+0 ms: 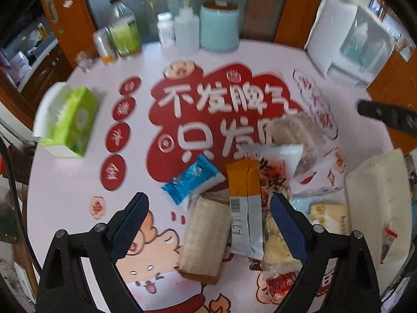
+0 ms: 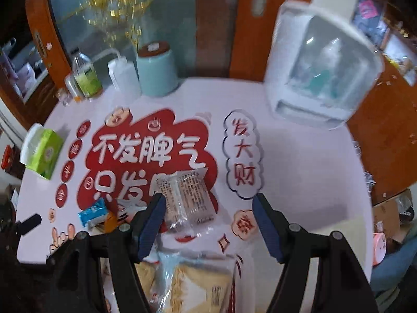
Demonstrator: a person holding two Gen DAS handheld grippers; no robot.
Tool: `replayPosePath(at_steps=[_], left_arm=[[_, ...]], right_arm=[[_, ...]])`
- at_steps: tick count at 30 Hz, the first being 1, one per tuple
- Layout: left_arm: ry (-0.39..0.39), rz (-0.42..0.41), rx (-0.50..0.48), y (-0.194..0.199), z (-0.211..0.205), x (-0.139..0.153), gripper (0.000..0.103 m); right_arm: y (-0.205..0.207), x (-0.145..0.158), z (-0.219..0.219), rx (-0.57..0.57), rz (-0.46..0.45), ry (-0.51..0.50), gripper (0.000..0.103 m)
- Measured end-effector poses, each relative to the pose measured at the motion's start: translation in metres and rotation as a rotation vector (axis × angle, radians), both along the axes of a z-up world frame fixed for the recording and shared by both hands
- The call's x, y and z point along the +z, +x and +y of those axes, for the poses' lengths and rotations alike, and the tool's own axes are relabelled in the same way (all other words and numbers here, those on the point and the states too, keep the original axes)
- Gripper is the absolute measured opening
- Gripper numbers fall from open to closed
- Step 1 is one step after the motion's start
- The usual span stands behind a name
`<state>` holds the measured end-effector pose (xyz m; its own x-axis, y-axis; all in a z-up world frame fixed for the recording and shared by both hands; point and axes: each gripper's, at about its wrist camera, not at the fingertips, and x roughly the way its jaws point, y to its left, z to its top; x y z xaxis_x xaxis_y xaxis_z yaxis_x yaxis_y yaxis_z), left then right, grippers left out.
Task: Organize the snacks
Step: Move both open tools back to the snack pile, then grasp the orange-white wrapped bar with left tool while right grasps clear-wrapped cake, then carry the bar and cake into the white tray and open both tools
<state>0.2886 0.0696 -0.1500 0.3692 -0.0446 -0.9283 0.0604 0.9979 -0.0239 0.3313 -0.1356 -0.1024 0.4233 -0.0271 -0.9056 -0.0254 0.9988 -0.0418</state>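
Orange-and-white foil snack packet (image 1: 243, 203) lies on the table between the spread-apart fingers of the left gripper (image 1: 209, 208), tan wrapped bar (image 1: 204, 237) just beside it. Right wrist view: clear crinkly snack pack (image 2: 186, 195) sits just ahead of the right gripper (image 2: 208, 208), jaws wide, gripping nothing.

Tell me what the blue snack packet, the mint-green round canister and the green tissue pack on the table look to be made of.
Blue snack packet: thin plastic film, slightly glossy, with a crimped end seal. Mint-green round canister: smooth, matte, probably plastic or coated metal; its brown lid looks like wood, though blur leaves that open. Green tissue pack: soft plastic wrap with a light sheen, sitting in a white holder.
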Motion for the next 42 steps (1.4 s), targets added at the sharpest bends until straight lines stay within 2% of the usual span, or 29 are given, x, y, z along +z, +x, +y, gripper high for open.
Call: replayPosePath(at_steps=[3, 6, 8, 13, 14, 17, 19, 22, 23, 24, 26, 29, 31, 34, 39, 42], left_arm=[[0.007, 0.048, 0.002, 0.006, -0.008, -0.025, 0.085], [-0.039, 0.099, 0.012, 0.011, -0.012, -0.043, 0.074], [-0.060, 0.130, 0.022, 0.014, -0.014, -0.053, 0.072], [-0.086, 0.160, 0.038, 0.020, -0.016, -0.069, 0.070], [-0.089, 0.165, 0.042, 0.021, -0.016, -0.071, 0.067], [-0.081, 0.166, 0.045, 0.023, -0.018, -0.078, 0.067], [-0.065, 0.173, 0.047, 0.024, -0.018, -0.083, 0.066], [-0.038, 0.167, 0.034, 0.025, -0.021, -0.087, 0.059], [-0.027, 0.165, 0.025, 0.025, -0.022, -0.087, 0.045], [-0.020, 0.167, 0.018, 0.027, -0.023, -0.089, 0.042], [-0.025, 0.159, 0.006, 0.027, -0.023, -0.089, 0.040], [-0.066, 0.153, -0.023, 0.027, -0.021, -0.087, 0.036], [-0.103, 0.142, -0.033, 0.024, -0.016, -0.080, 0.034], [-0.108, 0.111, -0.035, 0.018, -0.009, -0.065, 0.034], [-0.125, 0.045, -0.021, 0.006, 0.006, -0.025, 0.034], [-0.138, -0.018, -0.025, -0.008, 0.014, 0.009, 0.034]], right_arm=[[0.020, -0.040, -0.003, 0.006, 0.083, 0.029, 0.069], [0.033, -0.069, 0.001, 0.030, 0.147, 0.062, 0.069], [0.038, -0.082, 0.007, 0.057, 0.171, 0.072, 0.069], [0.046, -0.109, 0.026, 0.131, 0.227, 0.065, 0.069], [0.047, -0.113, 0.028, 0.137, 0.230, 0.072, 0.076], [0.052, -0.126, 0.032, 0.129, 0.251, 0.061, 0.084], [0.056, -0.134, 0.030, 0.119, 0.263, 0.058, 0.085], [0.059, -0.141, 0.024, 0.100, 0.280, 0.109, 0.086], [0.059, -0.141, 0.023, 0.105, 0.283, 0.120, 0.083], [0.059, -0.140, 0.022, 0.110, 0.284, 0.126, 0.081], [0.056, -0.135, 0.023, 0.122, 0.279, 0.131, 0.068], [0.047, -0.126, 0.024, 0.124, 0.271, 0.094, 0.060], [0.039, -0.117, 0.021, 0.116, 0.249, 0.097, 0.060], [0.026, -0.104, 0.016, 0.091, 0.209, 0.132, 0.059], [0.010, -0.069, 0.006, 0.063, 0.129, 0.192, 0.059], [-0.003, -0.040, 0.001, 0.045, 0.069, 0.221, 0.059]])
